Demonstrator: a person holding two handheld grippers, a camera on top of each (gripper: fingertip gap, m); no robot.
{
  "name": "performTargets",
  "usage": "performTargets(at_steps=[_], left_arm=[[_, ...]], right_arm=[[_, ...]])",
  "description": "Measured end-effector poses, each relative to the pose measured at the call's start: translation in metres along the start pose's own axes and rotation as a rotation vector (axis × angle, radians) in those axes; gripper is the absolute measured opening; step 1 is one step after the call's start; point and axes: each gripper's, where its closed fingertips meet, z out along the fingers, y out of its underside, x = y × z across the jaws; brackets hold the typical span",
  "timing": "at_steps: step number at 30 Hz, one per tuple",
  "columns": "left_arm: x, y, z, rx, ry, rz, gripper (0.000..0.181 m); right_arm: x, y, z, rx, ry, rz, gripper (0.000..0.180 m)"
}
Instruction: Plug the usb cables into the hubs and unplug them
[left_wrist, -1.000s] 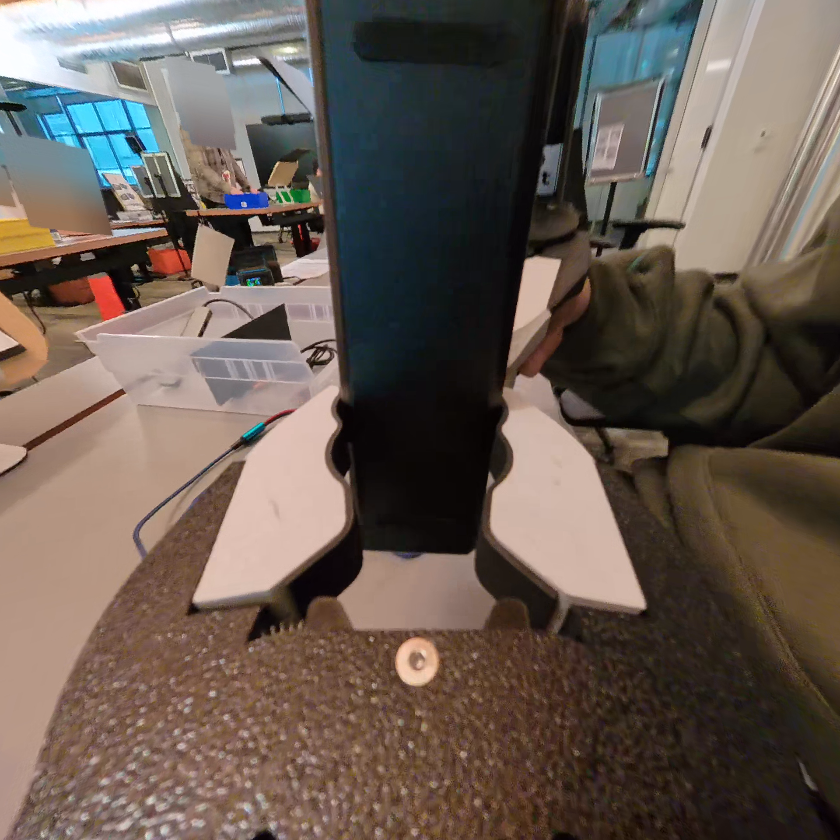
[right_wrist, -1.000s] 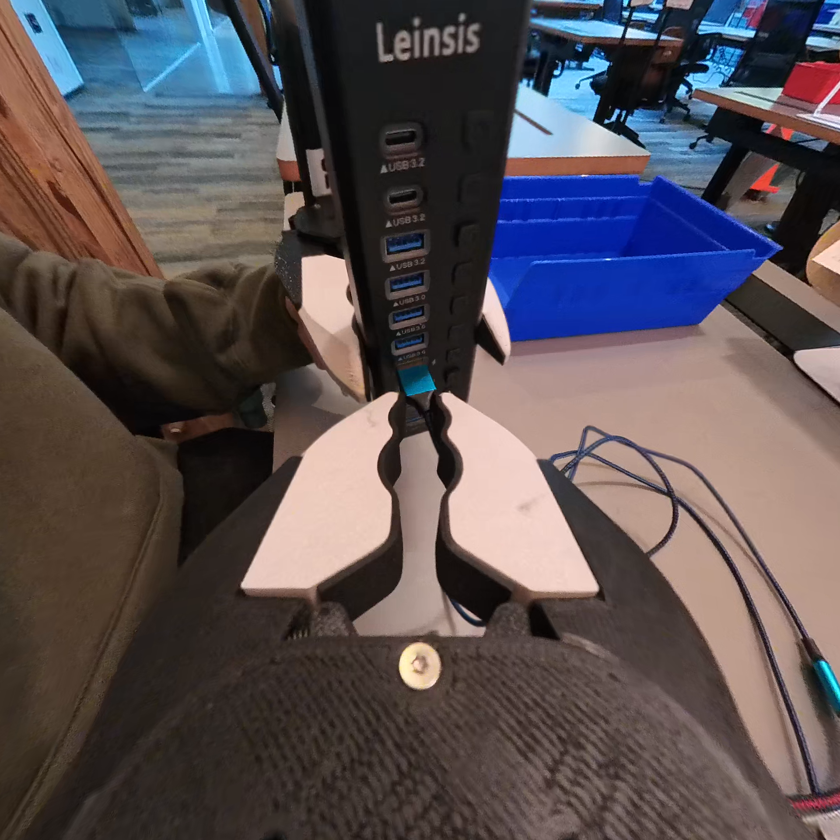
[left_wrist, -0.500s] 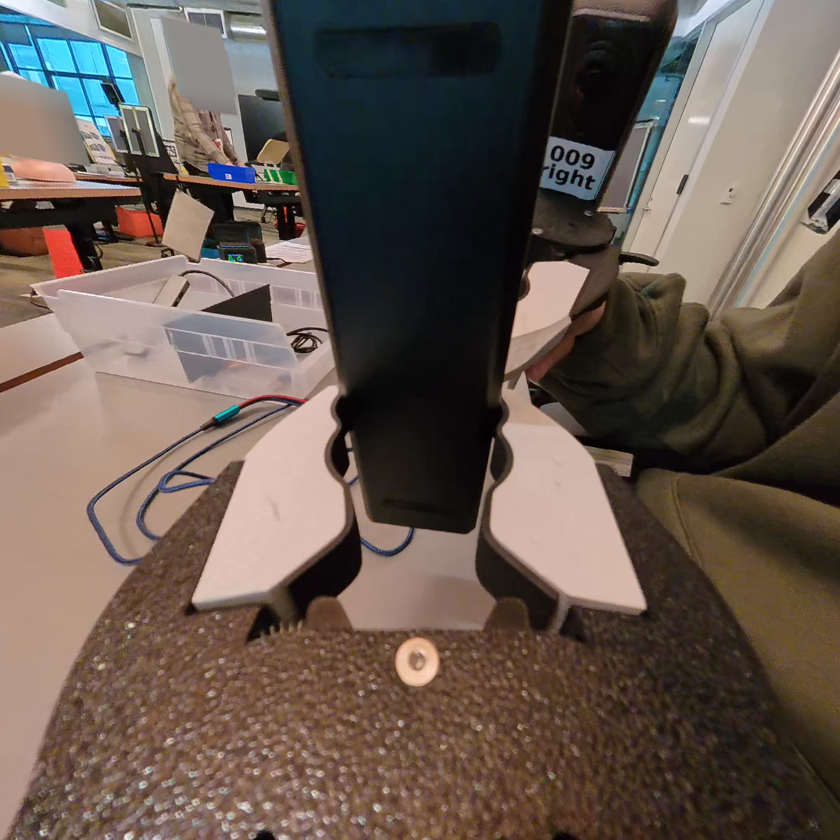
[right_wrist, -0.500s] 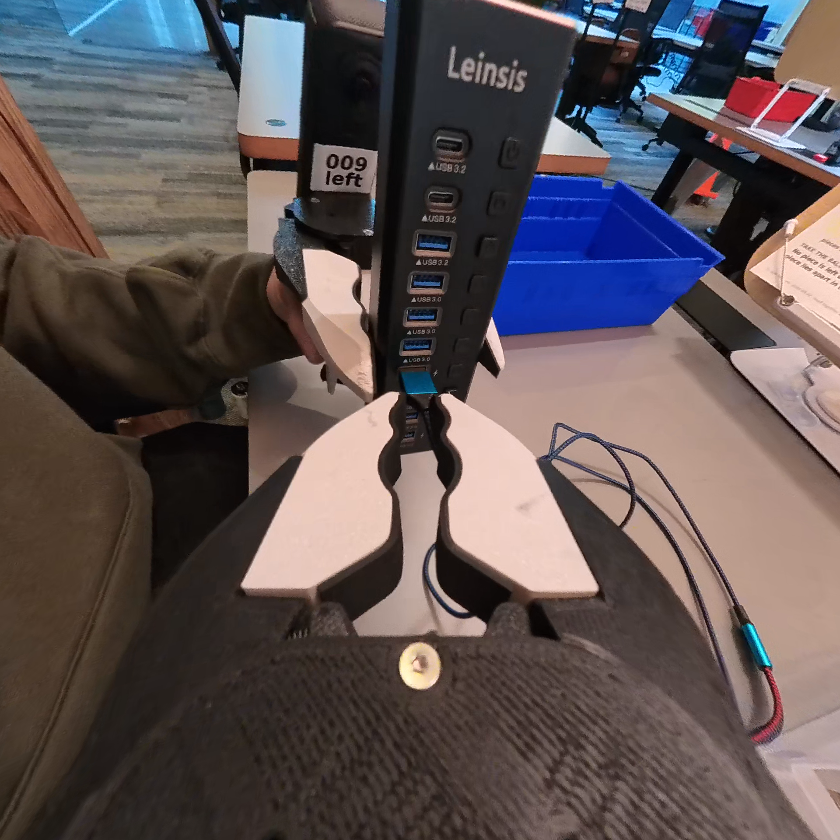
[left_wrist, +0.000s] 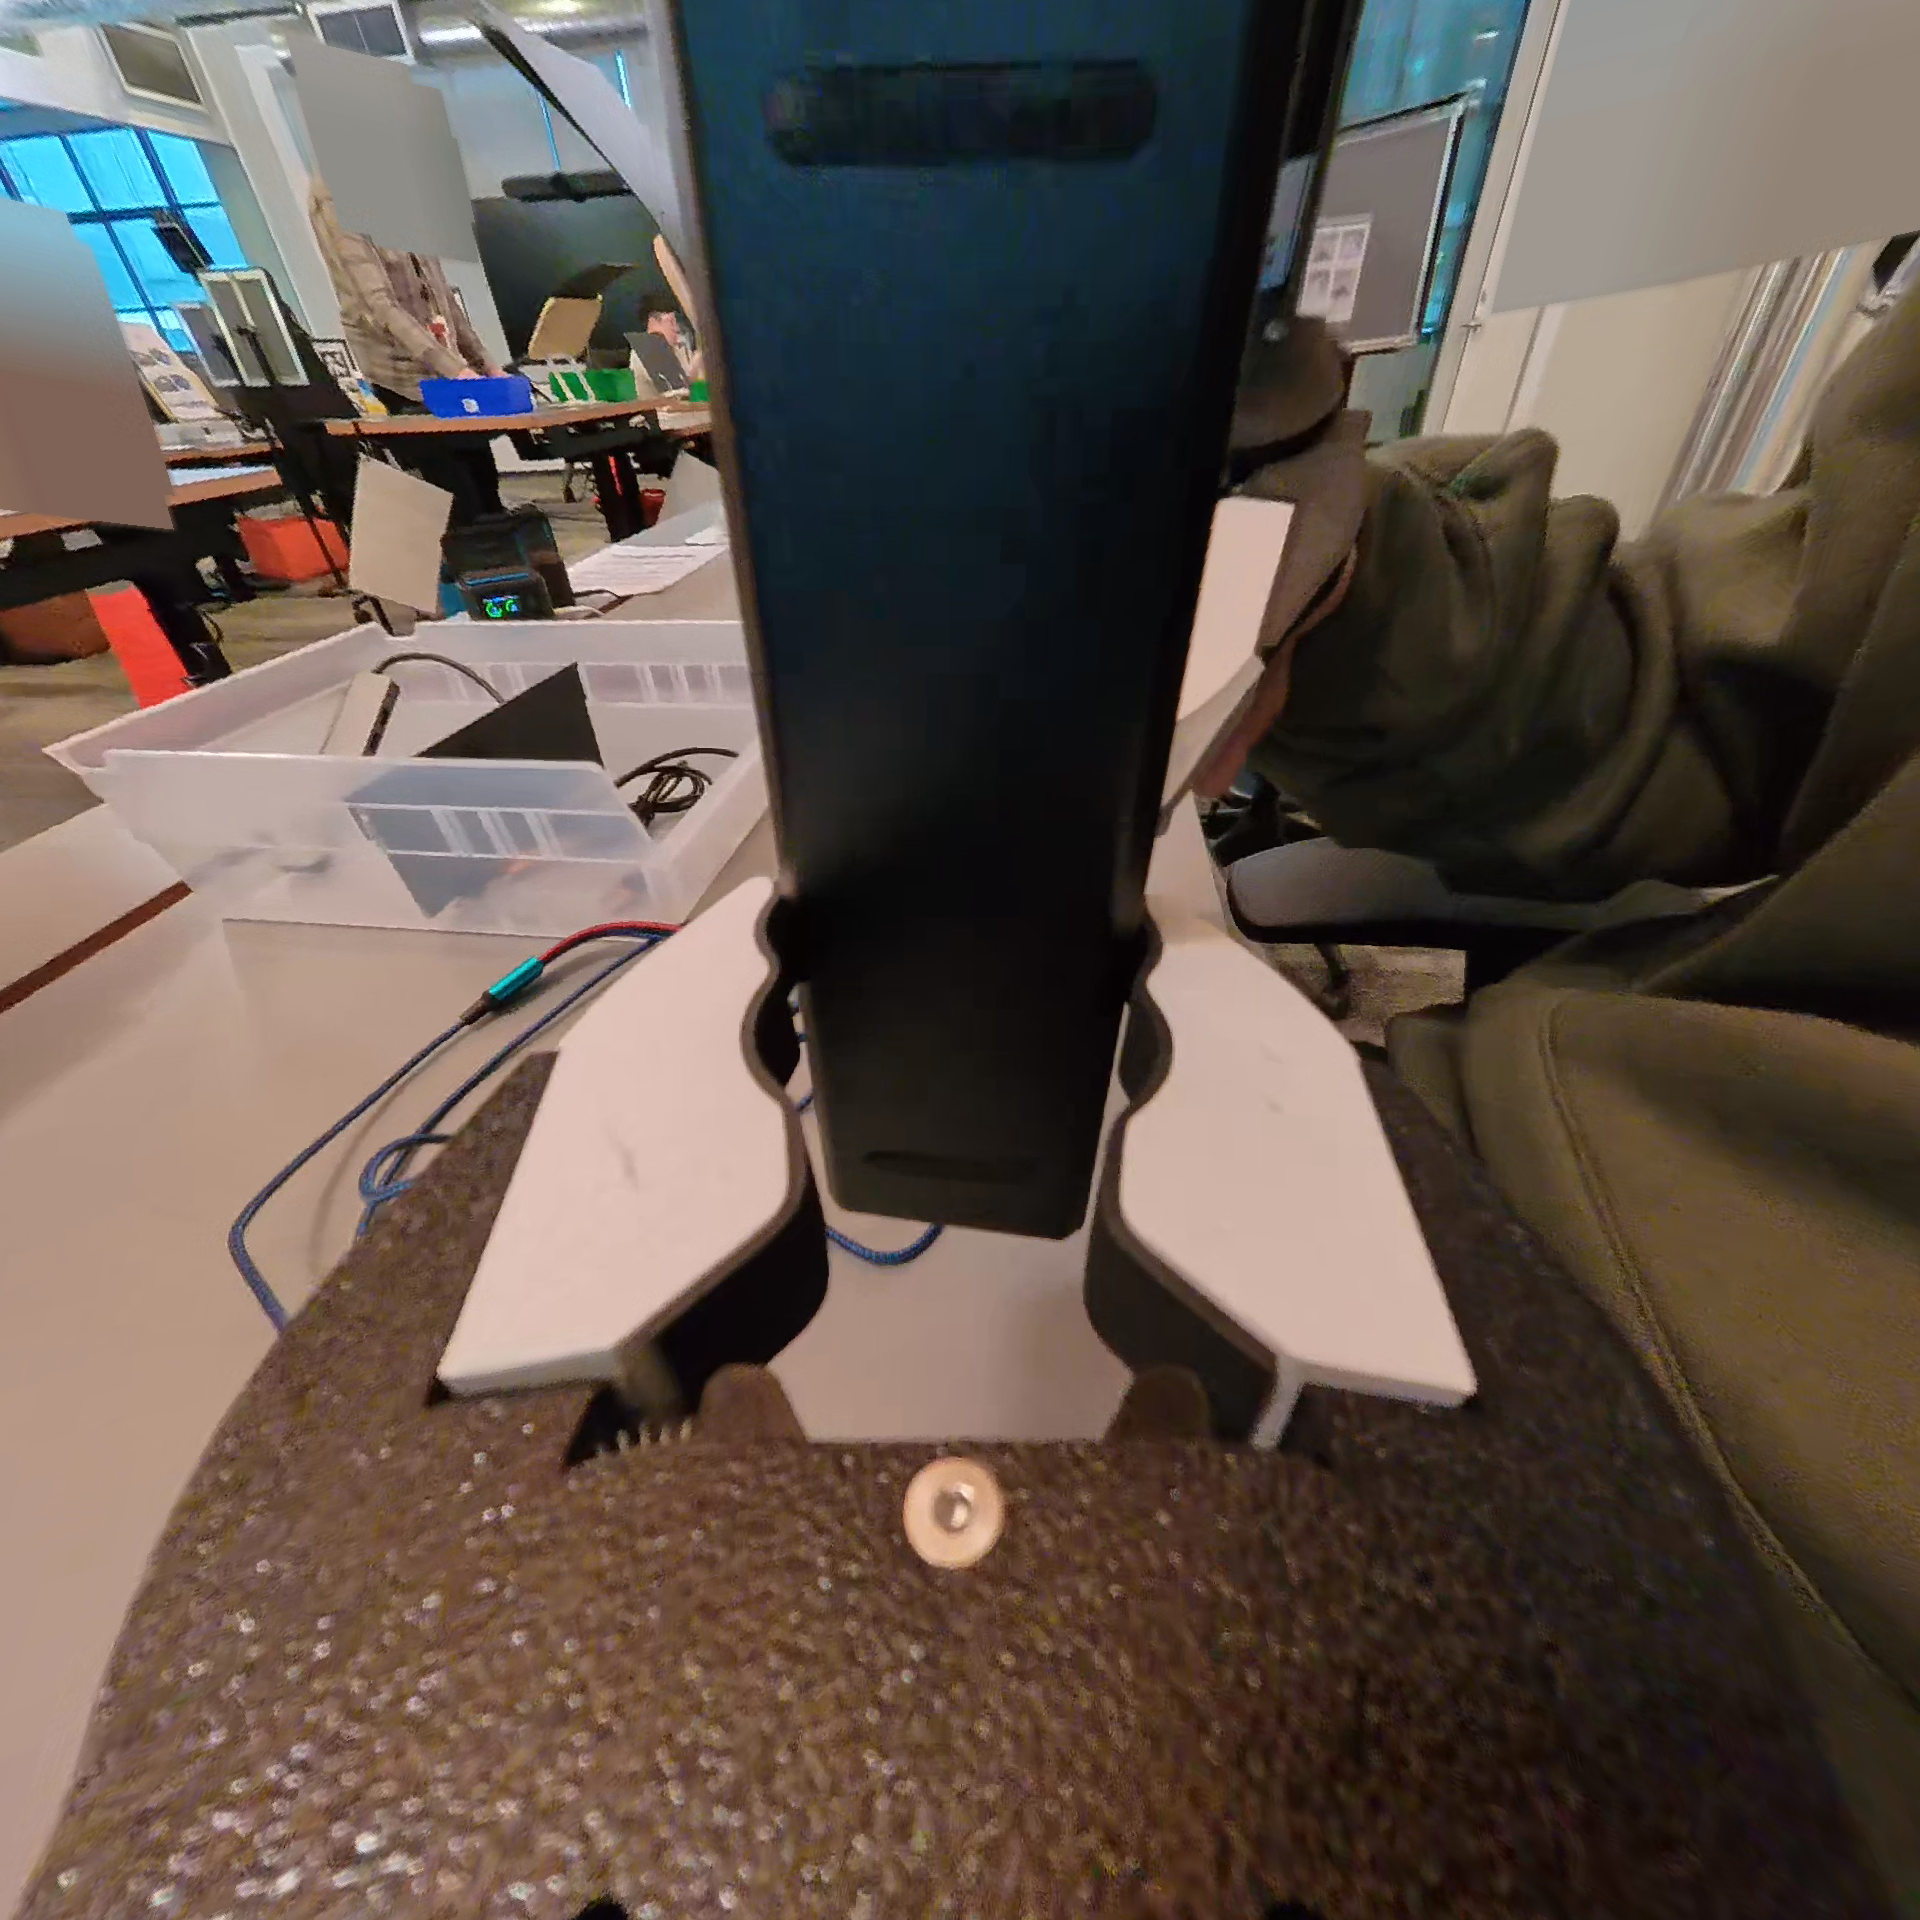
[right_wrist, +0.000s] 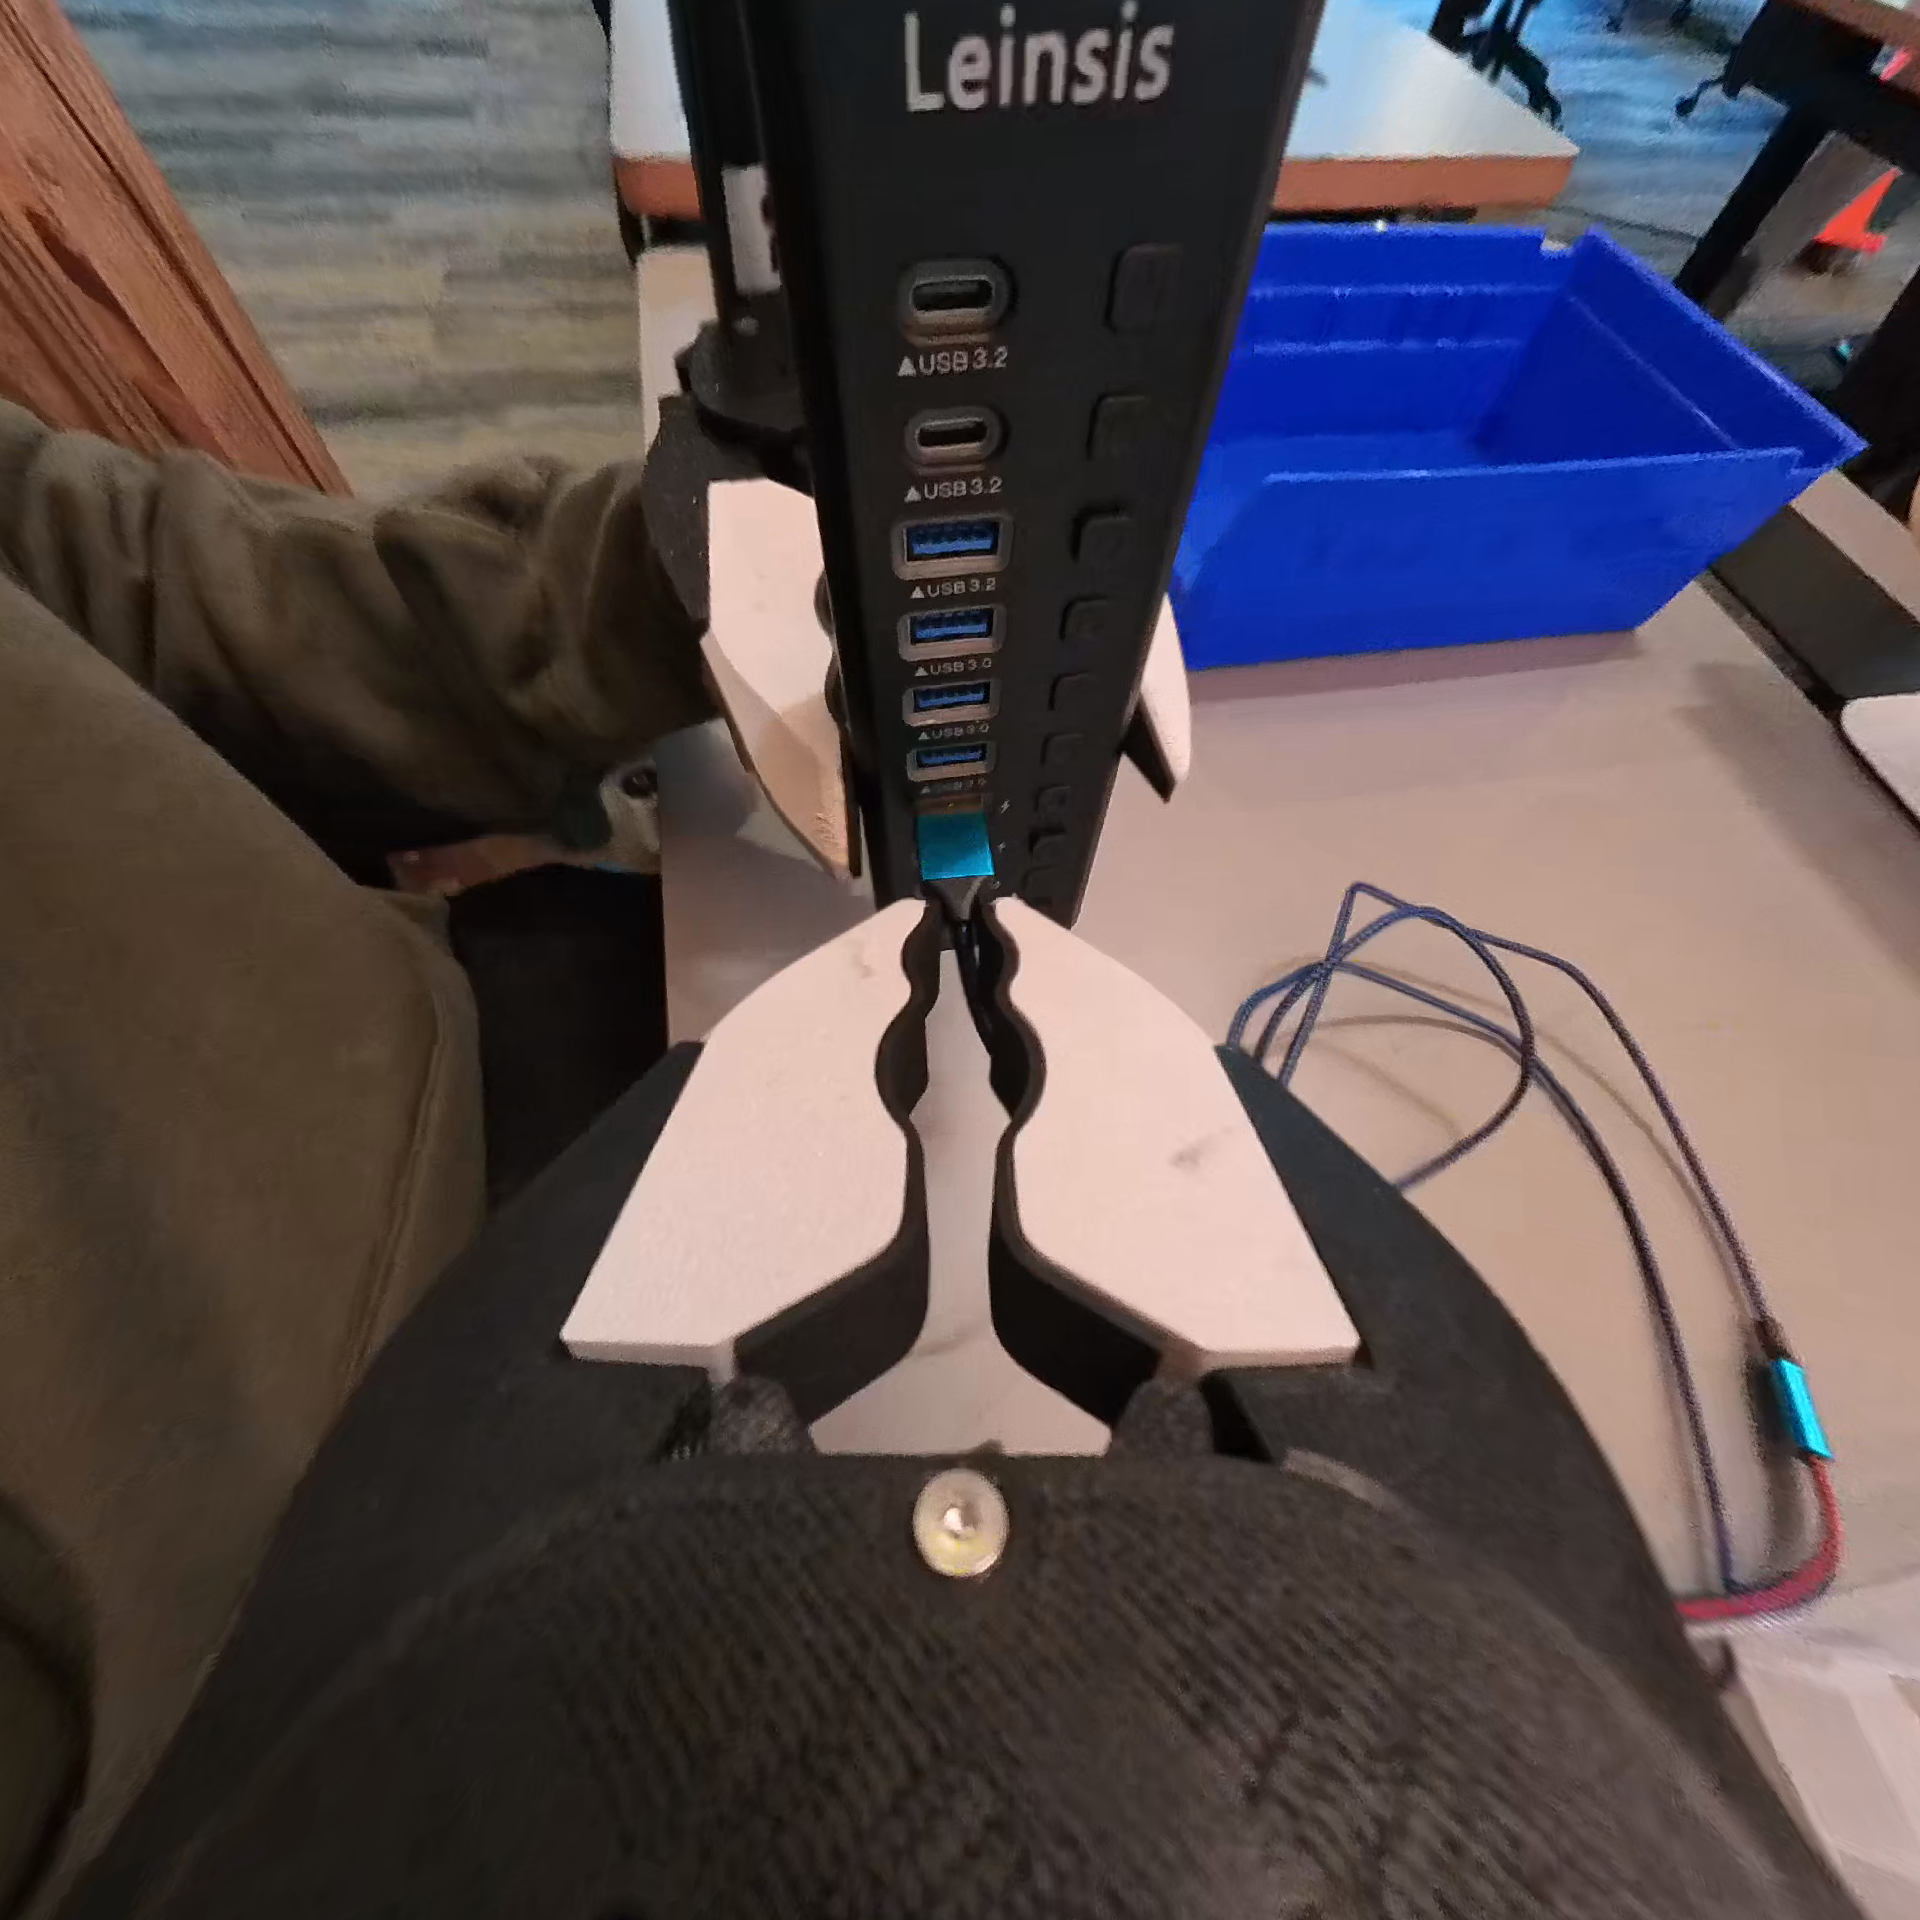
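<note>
While the olive-sleeved arm (right_wrist: 312, 644) reaches in from nine o'clock, the left gripper (left_wrist: 961, 935) clamps the tall black upright USB hub (left_wrist: 956, 540) near its base, jaws spread to its width. The right gripper (right_wrist: 958, 914), nearly closed, pinches the blue braided cable (right_wrist: 1496, 1049) behind its teal metal plug (right_wrist: 951, 844), seated in a low port at twelve o'clock.

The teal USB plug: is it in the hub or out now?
In: the teal USB plug sits in a low port of the black hub; the right gripper pinches its cable.
</note>
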Motion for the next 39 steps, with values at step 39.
performTargets(at_steps=[39], left_arm=[[0.005, -0.014, -0.009, 0.165, 0.064, -0.014, 0.059]], right_arm=[[-0.008, -0.023, 0.014, 0.283, 0.016, 0.010, 0.014]])
